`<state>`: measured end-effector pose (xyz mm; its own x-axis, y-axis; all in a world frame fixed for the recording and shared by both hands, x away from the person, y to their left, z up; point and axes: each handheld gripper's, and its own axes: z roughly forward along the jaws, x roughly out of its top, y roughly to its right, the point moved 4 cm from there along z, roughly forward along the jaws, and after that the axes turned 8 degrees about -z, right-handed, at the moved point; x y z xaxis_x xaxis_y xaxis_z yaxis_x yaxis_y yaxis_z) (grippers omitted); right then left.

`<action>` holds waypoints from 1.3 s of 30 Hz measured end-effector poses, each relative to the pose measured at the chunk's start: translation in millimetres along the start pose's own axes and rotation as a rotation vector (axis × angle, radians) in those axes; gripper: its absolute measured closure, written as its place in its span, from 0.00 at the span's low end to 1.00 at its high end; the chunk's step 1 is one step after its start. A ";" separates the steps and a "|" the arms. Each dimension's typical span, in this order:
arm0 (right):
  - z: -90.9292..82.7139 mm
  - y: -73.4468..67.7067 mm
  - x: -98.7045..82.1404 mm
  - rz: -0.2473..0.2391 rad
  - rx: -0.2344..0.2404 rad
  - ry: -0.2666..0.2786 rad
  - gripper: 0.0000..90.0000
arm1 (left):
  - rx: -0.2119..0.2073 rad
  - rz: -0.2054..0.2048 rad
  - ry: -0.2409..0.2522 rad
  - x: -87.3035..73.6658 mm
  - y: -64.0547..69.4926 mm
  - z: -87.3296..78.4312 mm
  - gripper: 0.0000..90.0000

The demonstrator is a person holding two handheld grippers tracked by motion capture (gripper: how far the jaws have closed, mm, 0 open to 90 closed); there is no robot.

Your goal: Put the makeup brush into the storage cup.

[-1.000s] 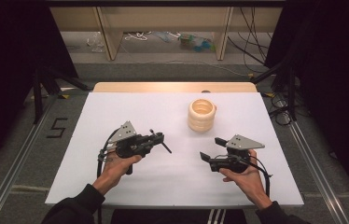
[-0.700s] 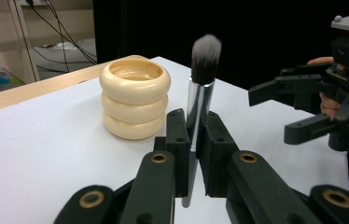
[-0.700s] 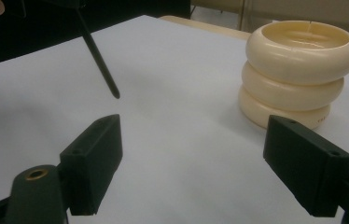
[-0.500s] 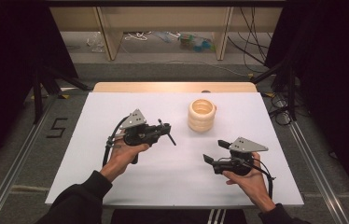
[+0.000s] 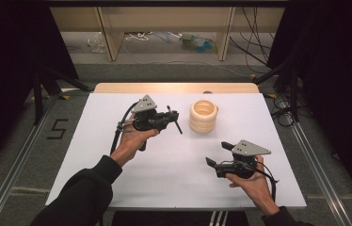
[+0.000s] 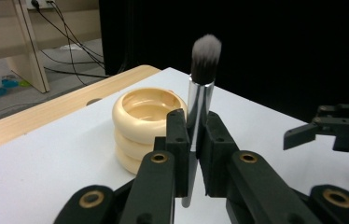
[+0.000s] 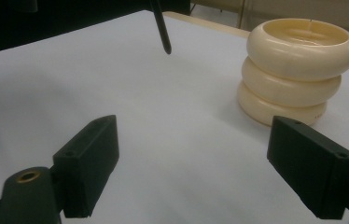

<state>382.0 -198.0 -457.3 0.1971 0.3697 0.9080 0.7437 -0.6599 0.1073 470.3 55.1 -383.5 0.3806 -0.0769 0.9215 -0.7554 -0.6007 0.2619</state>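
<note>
Pinched at its metal ferrule by the left gripper (image 6: 192,140) above the table, the brush (image 6: 200,88) could be tipped against the holder (image 6: 147,123) rim; the right gripper (image 7: 210,168) is spread, empty.

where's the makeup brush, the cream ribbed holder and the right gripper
makeup brush (image 6: 198,105): left gripper view, on its silver ferrule above the jaws.
cream ribbed holder (image 5: 204,117): high view, on its outer wall.
right gripper (image 7: 191,168): right gripper view, midway between its open jaws.
</note>
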 end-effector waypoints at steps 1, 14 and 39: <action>-1.5 0.3 -0.6 -0.004 -0.012 -0.010 0.18 | -0.001 -0.007 0.000 2.0 -0.9 1.6 0.92; -9.8 0.7 -4.3 0.009 -0.029 0.006 0.18 | 0.020 -0.003 -0.002 22.9 -7.7 23.7 0.92; -6.9 0.2 -4.1 -0.013 -0.027 0.013 0.18 | 0.035 0.004 0.027 60.3 -10.4 69.0 0.92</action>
<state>376.9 -204.2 -458.2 0.1788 0.3703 0.9115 0.7287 -0.6723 0.1303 538.0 1.8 -350.5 0.3627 -0.0586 0.9301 -0.7379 -0.6276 0.2482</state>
